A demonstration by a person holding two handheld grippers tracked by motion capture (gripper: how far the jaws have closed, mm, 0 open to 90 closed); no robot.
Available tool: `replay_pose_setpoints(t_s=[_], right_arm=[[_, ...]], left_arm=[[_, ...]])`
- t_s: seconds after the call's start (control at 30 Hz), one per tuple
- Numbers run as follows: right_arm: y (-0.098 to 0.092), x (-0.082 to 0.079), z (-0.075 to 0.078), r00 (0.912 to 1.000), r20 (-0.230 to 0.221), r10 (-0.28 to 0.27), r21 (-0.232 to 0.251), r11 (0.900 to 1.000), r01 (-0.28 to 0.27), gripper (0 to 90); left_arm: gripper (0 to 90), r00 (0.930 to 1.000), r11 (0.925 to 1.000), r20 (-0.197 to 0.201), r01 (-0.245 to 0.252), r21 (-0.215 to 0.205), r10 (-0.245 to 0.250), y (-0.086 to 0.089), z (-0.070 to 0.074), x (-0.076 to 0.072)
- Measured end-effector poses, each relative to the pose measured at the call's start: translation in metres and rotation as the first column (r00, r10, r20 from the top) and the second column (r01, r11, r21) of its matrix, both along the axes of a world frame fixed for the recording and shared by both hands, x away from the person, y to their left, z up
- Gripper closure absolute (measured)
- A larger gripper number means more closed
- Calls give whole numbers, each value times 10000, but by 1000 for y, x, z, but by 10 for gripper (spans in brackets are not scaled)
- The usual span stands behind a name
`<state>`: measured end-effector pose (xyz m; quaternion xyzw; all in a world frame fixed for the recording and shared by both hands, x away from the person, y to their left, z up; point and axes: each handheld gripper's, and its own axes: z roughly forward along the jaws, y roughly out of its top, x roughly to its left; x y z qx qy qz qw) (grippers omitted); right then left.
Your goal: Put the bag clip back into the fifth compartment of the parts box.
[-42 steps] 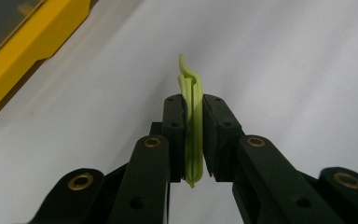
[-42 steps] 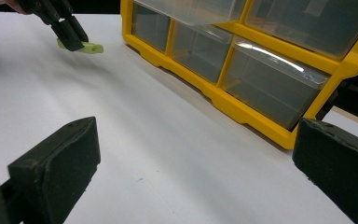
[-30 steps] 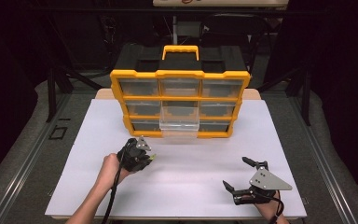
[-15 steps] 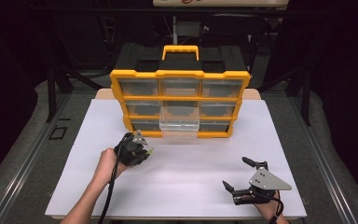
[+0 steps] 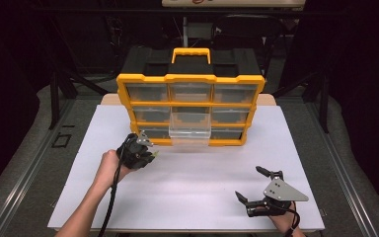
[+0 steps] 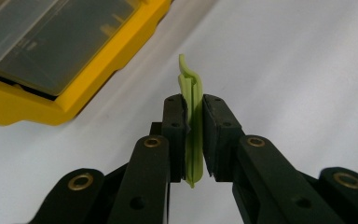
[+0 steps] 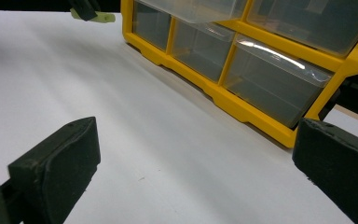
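Observation:
A yellow and black drawer organiser stands at the back of the white table. Its middle clear drawer is pulled out. My left gripper hovers near the organiser's lower left corner, shut on a thin lime-green plastic piece held upright between the pads. The green piece pokes out past the jaws in the right gripper view. My right gripper rests near the table's front right edge, jaws spread wide with nothing between them.
The white tabletop lies between both grippers and the organiser. A black carry handle with yellow trim tops the organiser. Dark stands and a grey floor surround the table.
My left gripper has moved a little forward and right toward the organiser, carrying the green piece. The right gripper has stayed put.

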<state>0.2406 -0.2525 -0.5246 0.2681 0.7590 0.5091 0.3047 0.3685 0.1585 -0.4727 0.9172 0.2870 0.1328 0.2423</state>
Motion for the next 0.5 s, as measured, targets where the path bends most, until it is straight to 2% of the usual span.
replay_pose_setpoints(t_s=[0.5], right_arm=[[0, 0, 0, 10000, -11, 13, -7, 10000, -13, 3]], left_arm=[[801, 9998, 9999, 212, 14, 152, -17, -1, 14, 7]])
